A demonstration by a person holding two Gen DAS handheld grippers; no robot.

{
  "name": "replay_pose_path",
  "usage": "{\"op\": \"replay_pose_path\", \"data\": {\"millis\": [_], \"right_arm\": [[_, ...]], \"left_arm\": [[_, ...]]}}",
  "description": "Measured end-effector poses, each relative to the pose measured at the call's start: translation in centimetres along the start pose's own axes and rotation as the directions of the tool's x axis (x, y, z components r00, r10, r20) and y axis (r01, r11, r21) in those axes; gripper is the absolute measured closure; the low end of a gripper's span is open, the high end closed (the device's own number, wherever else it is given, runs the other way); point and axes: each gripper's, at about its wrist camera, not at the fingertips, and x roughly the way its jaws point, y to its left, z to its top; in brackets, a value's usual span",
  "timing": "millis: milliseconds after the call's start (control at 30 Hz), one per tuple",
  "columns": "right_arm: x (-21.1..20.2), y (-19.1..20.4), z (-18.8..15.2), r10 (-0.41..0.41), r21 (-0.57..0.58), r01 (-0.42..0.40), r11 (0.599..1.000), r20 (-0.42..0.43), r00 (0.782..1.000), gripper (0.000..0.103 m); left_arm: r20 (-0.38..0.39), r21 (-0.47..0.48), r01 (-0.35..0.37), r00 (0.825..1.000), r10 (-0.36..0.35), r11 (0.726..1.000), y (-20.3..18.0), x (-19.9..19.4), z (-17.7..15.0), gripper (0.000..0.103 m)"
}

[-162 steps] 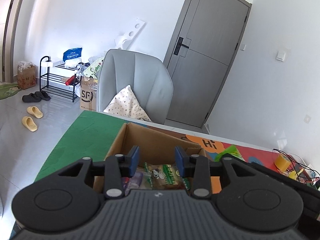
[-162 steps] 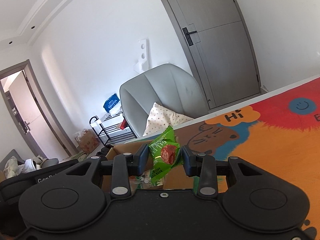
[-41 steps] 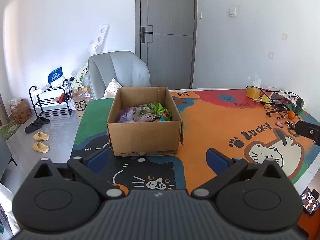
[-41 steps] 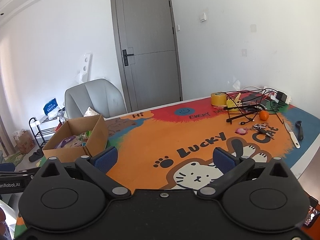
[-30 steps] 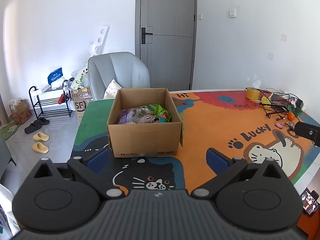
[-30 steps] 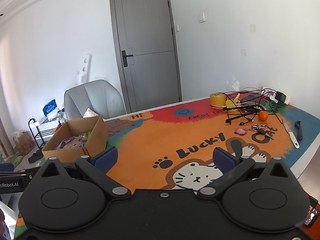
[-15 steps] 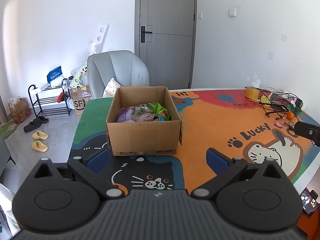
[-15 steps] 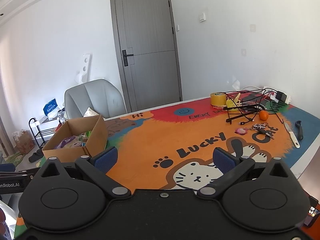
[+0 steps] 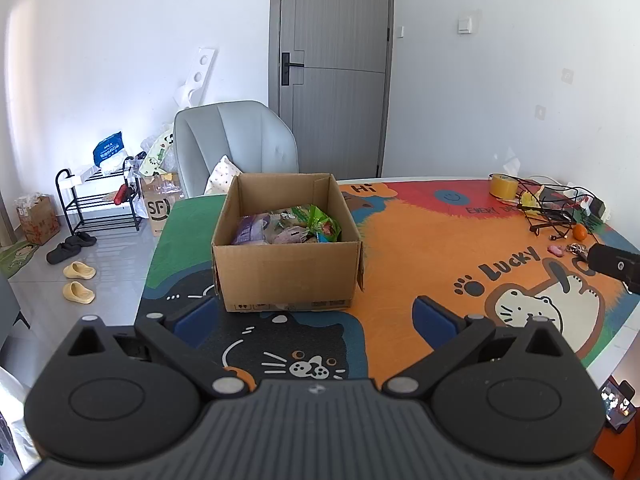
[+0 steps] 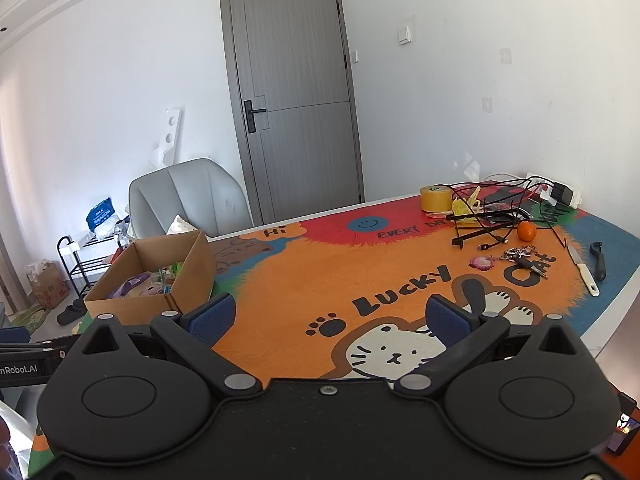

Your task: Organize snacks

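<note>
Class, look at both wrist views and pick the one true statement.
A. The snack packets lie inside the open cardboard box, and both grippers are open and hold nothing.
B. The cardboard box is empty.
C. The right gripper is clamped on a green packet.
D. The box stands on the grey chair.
A: the snack packets sit inside the open cardboard box on the table mat, while the left gripper and right gripper are spread wide with nothing between them.

Bright, even daylight, sharp focus throughout, strong fisheye bending and dark corners at the edges.
</note>
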Motion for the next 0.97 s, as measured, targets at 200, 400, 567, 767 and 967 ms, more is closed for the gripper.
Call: {"op": "replay_pose_path", "data": {"millis": [200,400,567,767,967], "right_arm": [[0.01,-0.01,-0.01,0.000,0.000,0.000,1.000,-0.002,1.000,0.000],[-0.04,0.00,-0.05,0.000,0.001,0.000,1.000,-0.003,1.000,0.000],[-0.04,0.02,-0.04,0.001,0.000,-0.001,1.000,-0.004,1.000,0.000],[-0.02,0.06,-0.13,0.000,-0.002,0.000,1.000,-0.005,1.000,0.000],[0.11,0.16,-0.25,0.000,-0.003,0.000,1.000,-0.010,1.000,0.000]], "left_arm": [[-0.002,-0.001,0.002,1.000,-0.002,1.000,-0.03,0.02,0.01,0.000],[-0.003,-0.001,0.003,1.000,-0.003,1.000,-0.04,0.10,0.00,0.000],[-0.002,-0.002,0.004,1.000,-0.004,1.000,-0.02,0.10,-0.01,0.000],[-0.001,-0.003,0.004,1.000,-0.004,1.000,-0.01,0.06,-0.02,0.000],[0.000,-0.012,0.006,1.000,-0.006,1.000,-0.01,0.10,0.02,0.000]]}}
